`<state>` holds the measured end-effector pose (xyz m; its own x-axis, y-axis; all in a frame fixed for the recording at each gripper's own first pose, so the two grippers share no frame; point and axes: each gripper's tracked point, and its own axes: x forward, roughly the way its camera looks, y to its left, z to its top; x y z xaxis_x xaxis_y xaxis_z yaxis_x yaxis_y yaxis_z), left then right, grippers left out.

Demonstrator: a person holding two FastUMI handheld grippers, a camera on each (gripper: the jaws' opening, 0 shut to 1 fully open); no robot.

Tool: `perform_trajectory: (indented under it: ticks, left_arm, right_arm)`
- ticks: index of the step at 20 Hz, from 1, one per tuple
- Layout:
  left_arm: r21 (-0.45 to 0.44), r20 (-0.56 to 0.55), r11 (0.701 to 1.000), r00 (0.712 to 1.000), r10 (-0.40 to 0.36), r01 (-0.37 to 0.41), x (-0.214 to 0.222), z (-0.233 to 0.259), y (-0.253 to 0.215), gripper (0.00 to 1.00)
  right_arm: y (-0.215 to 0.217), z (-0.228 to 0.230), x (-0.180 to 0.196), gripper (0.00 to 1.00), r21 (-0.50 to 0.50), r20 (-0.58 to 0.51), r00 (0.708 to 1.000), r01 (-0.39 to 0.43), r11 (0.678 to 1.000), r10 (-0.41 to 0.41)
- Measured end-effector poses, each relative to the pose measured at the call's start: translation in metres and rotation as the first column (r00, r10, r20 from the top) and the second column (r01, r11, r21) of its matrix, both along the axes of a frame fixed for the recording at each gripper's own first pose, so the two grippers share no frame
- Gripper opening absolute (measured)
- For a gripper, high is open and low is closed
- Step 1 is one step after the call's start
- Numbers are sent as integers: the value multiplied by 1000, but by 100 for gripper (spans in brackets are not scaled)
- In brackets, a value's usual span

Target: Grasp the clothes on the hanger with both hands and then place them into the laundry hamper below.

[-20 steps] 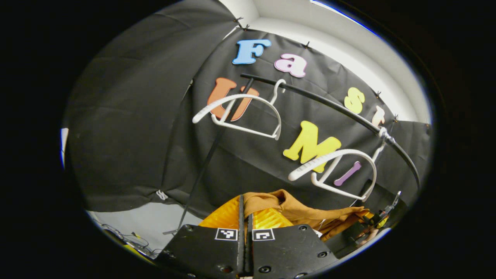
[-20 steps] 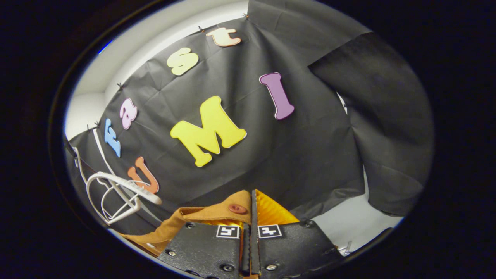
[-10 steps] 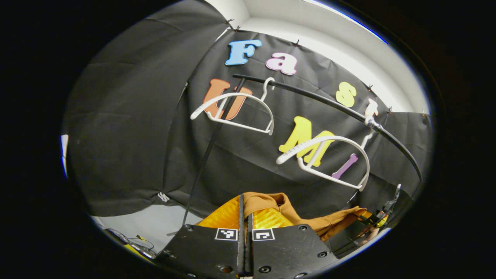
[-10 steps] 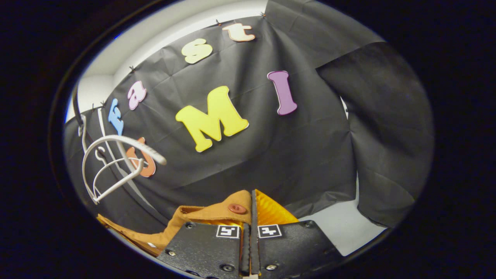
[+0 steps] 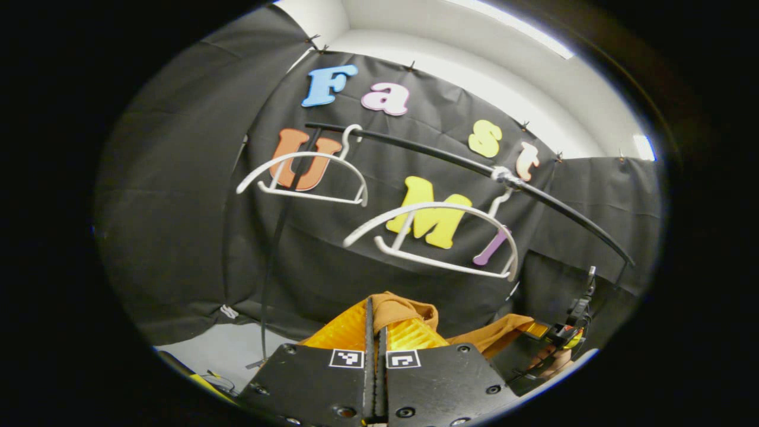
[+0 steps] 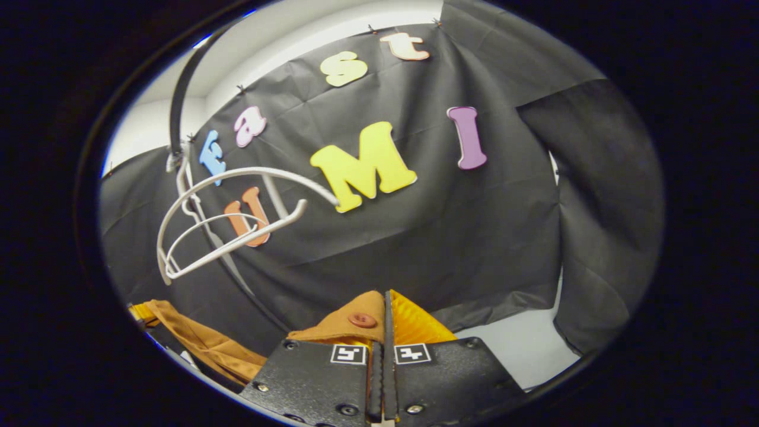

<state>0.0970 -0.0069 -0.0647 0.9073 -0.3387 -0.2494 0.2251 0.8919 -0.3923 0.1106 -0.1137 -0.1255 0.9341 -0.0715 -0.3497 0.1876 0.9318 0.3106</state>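
both the left gripper (image 5: 375, 320) and right gripper (image 6: 383, 314) are gripping the brown shirt (image 5: 409, 311), which is hanging between them below the bare white hangers (image 5: 433, 237). next comes lowering it into the hamper, likely beneath.

An orange-brown garment (image 5: 409, 308), with a reddish button (image 6: 362, 320) near one edge, is pinched between the closed fingers of the left hand-held gripper (image 5: 375, 332) and the right hand-held gripper (image 6: 383, 332), sagging between them.
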Motion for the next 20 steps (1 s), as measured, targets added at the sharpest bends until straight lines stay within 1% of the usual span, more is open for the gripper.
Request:
perform_trajectory:
  ticks: [3,6,7,8,9,12,15,18,19,20]
  left_arm:
    - [-11,51,998,997,-66,67,-6,27,-22,6]
    - [-7,95,991,986,-135,136,-15,51,-43,6]
    - [-1,102,987,982,-159,160,-18,56,-50,0]
    - [5,111,983,977,-181,181,-22,59,-58,6]
    - [9,115,979,972,-203,203,-27,62,-67,6]
    - [35,122,965,957,-262,259,-35,67,-91,6]
    - [61,125,953,945,-303,297,-41,68,-110,6]
    - [58,116,946,939,-324,319,-48,66,-123,6]
    - [54,106,945,939,-328,324,-50,61,-124,6]
    - [51,90,944,940,-330,327,-52,53,-125,0]
  right_arm:
    - [28,28,-8,4,-22,37,996,-79,997,80]
    - [60,53,-18,4,-50,69,982,-173,984,176]
    - [71,60,-20,5,-55,74,974,-208,977,212]
    - [81,65,-23,5,-56,75,967,-241,969,245]
    - [92,69,-25,5,-50,79,958,-273,961,277]
    - [116,76,-30,5,-42,77,937,-339,940,341]
    - [134,75,-37,4,-23,64,916,-394,919,395]
    - [151,69,-44,5,8,53,898,-438,899,437]
    - [155,64,-46,5,33,45,892,-451,892,450]
    - [156,55,-48,5,54,33,889,-457,888,456]
